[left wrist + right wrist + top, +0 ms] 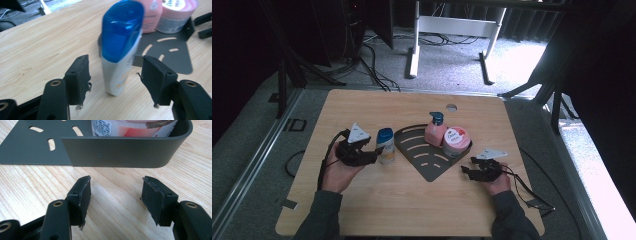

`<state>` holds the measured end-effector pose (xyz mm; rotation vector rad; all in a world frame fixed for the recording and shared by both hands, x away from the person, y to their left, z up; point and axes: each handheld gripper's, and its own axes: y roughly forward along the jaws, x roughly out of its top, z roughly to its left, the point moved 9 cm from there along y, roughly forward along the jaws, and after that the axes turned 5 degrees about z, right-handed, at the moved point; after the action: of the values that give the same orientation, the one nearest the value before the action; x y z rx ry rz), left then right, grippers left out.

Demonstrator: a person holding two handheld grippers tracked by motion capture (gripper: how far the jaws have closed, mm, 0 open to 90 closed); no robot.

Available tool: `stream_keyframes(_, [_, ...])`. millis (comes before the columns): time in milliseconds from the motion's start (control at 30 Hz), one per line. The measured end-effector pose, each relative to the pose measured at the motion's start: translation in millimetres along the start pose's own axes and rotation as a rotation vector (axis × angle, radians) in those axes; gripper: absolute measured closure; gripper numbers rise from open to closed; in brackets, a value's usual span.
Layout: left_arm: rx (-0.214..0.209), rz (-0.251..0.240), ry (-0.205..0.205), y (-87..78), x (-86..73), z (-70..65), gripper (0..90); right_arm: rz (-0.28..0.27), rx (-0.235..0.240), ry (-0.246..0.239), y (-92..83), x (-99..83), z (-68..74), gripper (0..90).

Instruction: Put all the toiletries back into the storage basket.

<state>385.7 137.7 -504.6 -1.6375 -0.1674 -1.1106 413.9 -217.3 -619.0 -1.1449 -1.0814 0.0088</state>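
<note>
A white bottle with a blue cap [385, 145] stands on the wooden table just left of a dark grey corner tray [427, 162]. My left gripper [374, 152] is open with its jaws on either side of the bottle [116, 77], a gap on each side. In the left gripper view the bottle leans to the right between the fingers [78, 77]. A pink pump bottle [435, 131] and a pink jar [456, 141] stand in the tray. My right gripper [468, 165] is open and empty, facing the tray's curved wall [120, 152], with the jar [125, 126] behind it.
A round hole [451, 107] is in the table near its far edge. Bare wood stretches along the near side [412, 205]. Beyond the table, white desk legs [414, 55] and cables [372, 65] lie on the grey floor.
</note>
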Motion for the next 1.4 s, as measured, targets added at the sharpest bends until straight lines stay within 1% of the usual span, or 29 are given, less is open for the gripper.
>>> stream_keyframes(67, [0.004,0.006,0.0,5.2,0.8,2.9,38.7,0.0,0.0,0.0,0.0,0.0,0.0,40.2])
stream_keyframes(200, [-0.01,0.008,0.004,12.6,5.3,4.8,37.2,0.0,0.0,0.001,0.0,0.0,0.0,40.3])
stream_keyframes(333, [-0.04,0.003,0.02,19.4,10.7,1.5,37.2,0.0,0.0,0.001,0.0,0.0,0.0,40.2])
stream_keyframes(533, [-0.05,0.017,0.03,30.3,17.6,-2.1,38.2,0.001,0.001,0.0,0.0,-0.1,0.0,40.1])
stream_keyframes(667, [-0.059,0.022,0.031,34.6,20.7,-4.2,41.8,0.0,0.001,0.0,0.0,0.0,0.0,40.0])
stream_keyframes(733, [-0.059,0.023,0.033,35.1,21.7,-6.0,49.4,0.0,0.001,0.0,0.0,0.0,0.0,40.0])
stream_keyframes(767, [-0.043,0.026,0.032,35.4,22.3,-6.5,52.2,0.0,0.001,-0.001,0.0,0.0,-0.1,40.0])
stream_keyframes(800, [-0.031,0.036,0.033,35.3,22.8,-7.0,52.7,0.0,0.001,-0.001,0.0,0.0,0.0,40.0])
stream_keyframes(933, [-0.024,0.034,0.024,36.1,23.3,-7.4,52.8,0.0,0.001,-0.001,0.1,0.0,-0.1,39.9])
stream_keyframes(1033, [-0.02,0.038,0.028,38.5,23.0,-6.8,52.3,0.0,0.001,-0.002,0.1,0.1,-0.1,40.0])
stream_keyframes(1067, [-0.015,0.044,0.027,40.5,22.4,-6.9,50.2,0.0,0.001,-0.001,0.0,0.0,0.0,40.0])
stream_keyframes(1233, [-0.022,0.069,0.028,48.2,19.7,-8.0,50.4,0.0,0.001,-0.001,0.0,0.0,0.0,40.0])
stream_keyframes(1333, [-0.033,0.078,0.024,48.3,19.7,-7.4,50.9,0.001,0.001,-0.001,0.0,0.0,0.0,39.9])
stream_keyframes(1400, [-0.036,0.09,0.03,48.5,19.7,-7.1,50.8,0.0,0.001,-0.001,0.0,0.0,0.0,39.9])
